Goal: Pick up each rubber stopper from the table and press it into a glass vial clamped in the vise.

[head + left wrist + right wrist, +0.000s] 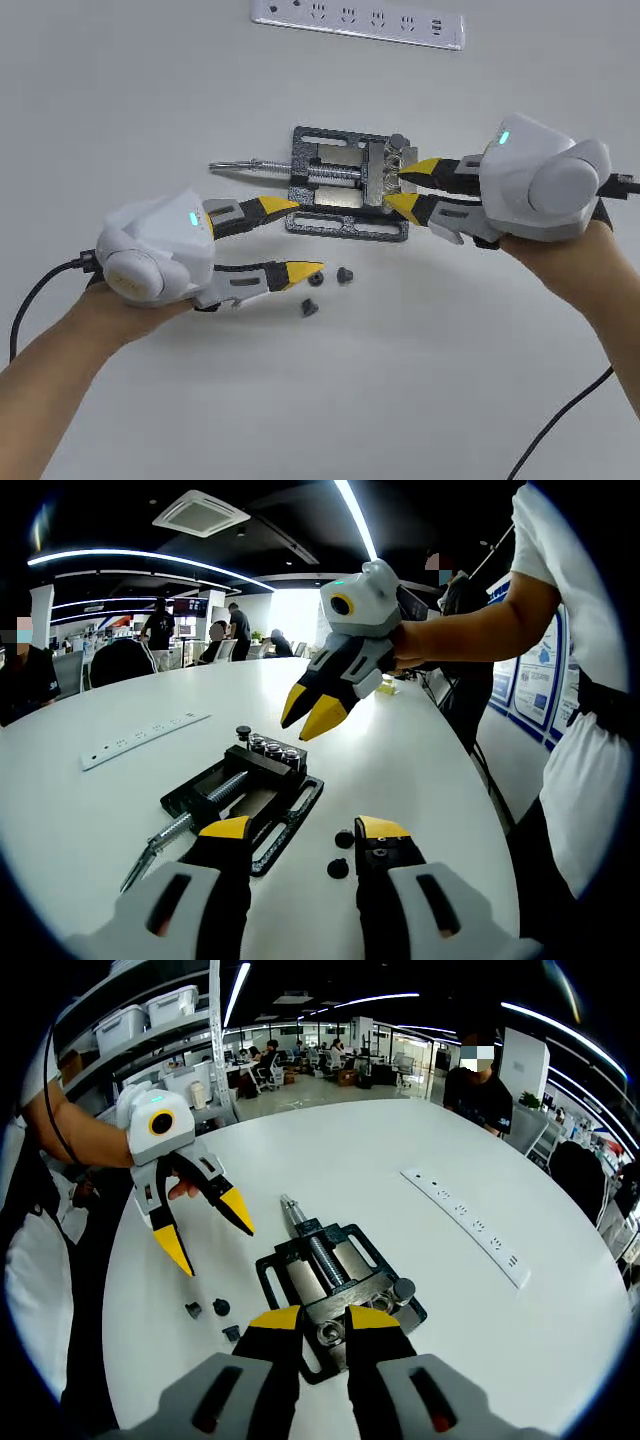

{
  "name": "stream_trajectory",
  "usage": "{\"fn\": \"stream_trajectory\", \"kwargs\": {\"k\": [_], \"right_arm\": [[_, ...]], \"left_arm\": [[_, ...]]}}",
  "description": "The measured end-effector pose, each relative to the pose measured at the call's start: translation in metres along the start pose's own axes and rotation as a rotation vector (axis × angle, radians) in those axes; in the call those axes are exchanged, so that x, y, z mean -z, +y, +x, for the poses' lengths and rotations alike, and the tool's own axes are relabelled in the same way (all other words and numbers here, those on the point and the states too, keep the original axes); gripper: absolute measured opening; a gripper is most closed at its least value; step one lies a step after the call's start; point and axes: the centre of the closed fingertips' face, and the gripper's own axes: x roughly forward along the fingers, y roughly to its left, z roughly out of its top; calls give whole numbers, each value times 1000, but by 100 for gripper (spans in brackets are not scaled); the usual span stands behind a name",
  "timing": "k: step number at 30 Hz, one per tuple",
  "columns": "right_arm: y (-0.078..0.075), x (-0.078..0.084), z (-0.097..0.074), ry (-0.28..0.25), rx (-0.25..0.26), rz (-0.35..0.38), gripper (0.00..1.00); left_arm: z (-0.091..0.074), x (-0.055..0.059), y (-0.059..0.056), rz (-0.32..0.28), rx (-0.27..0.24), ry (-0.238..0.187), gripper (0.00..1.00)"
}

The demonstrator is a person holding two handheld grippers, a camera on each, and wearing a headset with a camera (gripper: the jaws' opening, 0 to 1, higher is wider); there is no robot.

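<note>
Your left gripper (308, 237) has its fingers wide apart and empty, the nearer tip just left of three rubber stoppers (345, 275) that lie loose on the tabletop (480, 380), near the vise (345, 228). Your right gripper (392, 190) also has its fingers apart and holds nothing, its tips at the row of glass vials (330, 1335) clamped at the vise's right end. A dark cap (398, 140) at the row's far end may be a seated stopper; I cannot tell. Most of the job looks undone: three stoppers are left to pick up and press in.
</note>
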Motion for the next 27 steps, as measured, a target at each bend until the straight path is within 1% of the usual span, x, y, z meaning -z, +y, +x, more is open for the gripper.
{"fn": "stream_trajectory", "kwargs": {"k": [7,10,15,20,25,27], "right_arm": [[15,8,-7,-4,-4,10,16],[22,11,-9,-8,-8,14,16],[28,14,-14,-11,-8,22,16],[33,18,-17,-9,-6,30,16],[38,23,-17,-6,-10,30,16],[39,25,-17,-6,-13,32,16]], "left_arm": [[-6,6,-1,-2,-5,15,37],[-7,7,-4,-2,-2,21,37],[-8,10,-8,-6,3,30,37],[-9,16,-12,-3,14,42,37],[-11,22,-15,3,26,53,34],[-12,27,-18,14,38,66,31]]}}
